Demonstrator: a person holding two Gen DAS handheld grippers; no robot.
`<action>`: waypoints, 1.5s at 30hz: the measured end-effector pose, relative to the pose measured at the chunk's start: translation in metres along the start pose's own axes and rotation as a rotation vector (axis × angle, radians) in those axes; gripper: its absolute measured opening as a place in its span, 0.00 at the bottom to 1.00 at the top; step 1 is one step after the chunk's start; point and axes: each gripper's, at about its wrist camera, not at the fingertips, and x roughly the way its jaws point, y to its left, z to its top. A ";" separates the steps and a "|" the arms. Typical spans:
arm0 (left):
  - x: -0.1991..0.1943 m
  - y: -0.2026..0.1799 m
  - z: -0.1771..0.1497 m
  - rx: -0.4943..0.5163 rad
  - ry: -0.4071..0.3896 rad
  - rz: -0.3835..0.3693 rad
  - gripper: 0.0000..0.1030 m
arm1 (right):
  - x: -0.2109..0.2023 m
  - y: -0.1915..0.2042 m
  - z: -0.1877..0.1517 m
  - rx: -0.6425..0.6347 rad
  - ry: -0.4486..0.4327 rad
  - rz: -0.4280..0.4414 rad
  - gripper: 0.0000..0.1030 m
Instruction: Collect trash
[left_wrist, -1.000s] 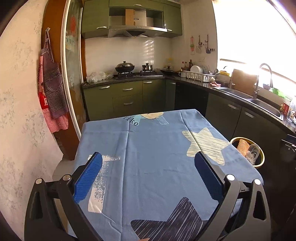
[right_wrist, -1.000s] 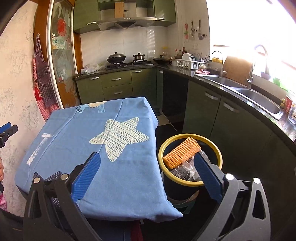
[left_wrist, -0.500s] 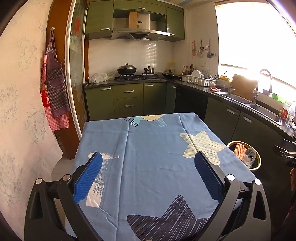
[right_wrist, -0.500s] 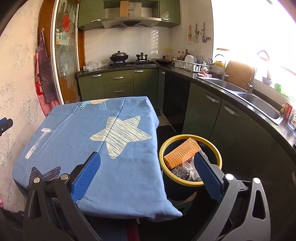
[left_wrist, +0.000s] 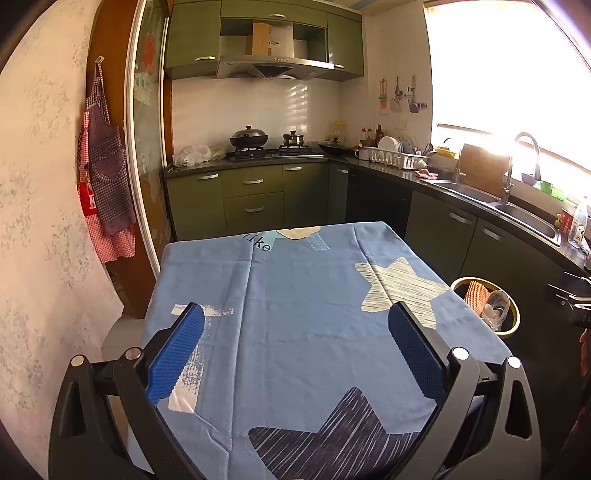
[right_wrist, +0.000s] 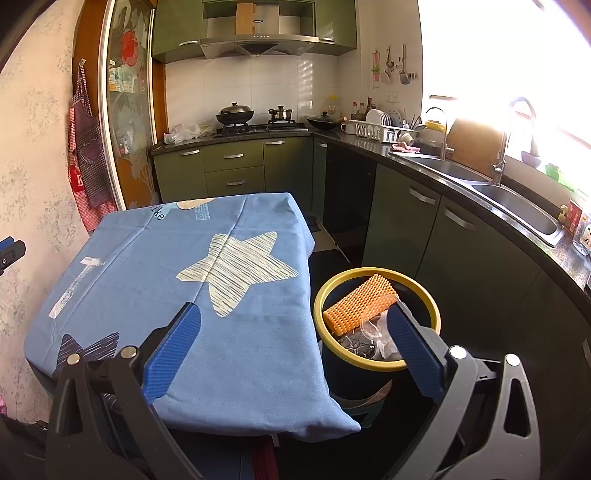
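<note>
Blue-clothed surface (left_wrist: 295, 314) carried nothing. Yellow-rimmed bin (right_wrist: 376, 365) stood just beside the surface's right edge, handy for drops, holding orange mesh trash (right_wrist: 356, 304) and clear plastic (right_wrist: 373, 325). Left tool (left_wrist: 295, 354) and right tool (right_wrist: 295, 350) gaped wide, both empty.

The blue star-patterned tablecloth (left_wrist: 303, 317) carries dark lowercase print near its far edge: "ike" reads clearly in both wrist views, with any letter before it lost in a fold. The red patch on the checked apron (left_wrist: 105, 184) hanging on the wall shows a white "K". A small plate on the steel range hood (left_wrist: 271, 55) is too small to read.
</note>
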 end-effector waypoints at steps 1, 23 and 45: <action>0.000 0.000 0.000 0.001 0.001 0.001 0.95 | 0.000 0.000 0.000 0.000 0.001 -0.001 0.93; 0.006 -0.002 -0.003 0.003 0.012 -0.002 0.95 | 0.003 -0.005 -0.001 0.007 0.009 -0.002 0.93; 0.014 -0.005 -0.008 0.006 0.030 -0.009 0.95 | 0.007 -0.001 -0.007 0.005 0.017 0.002 0.93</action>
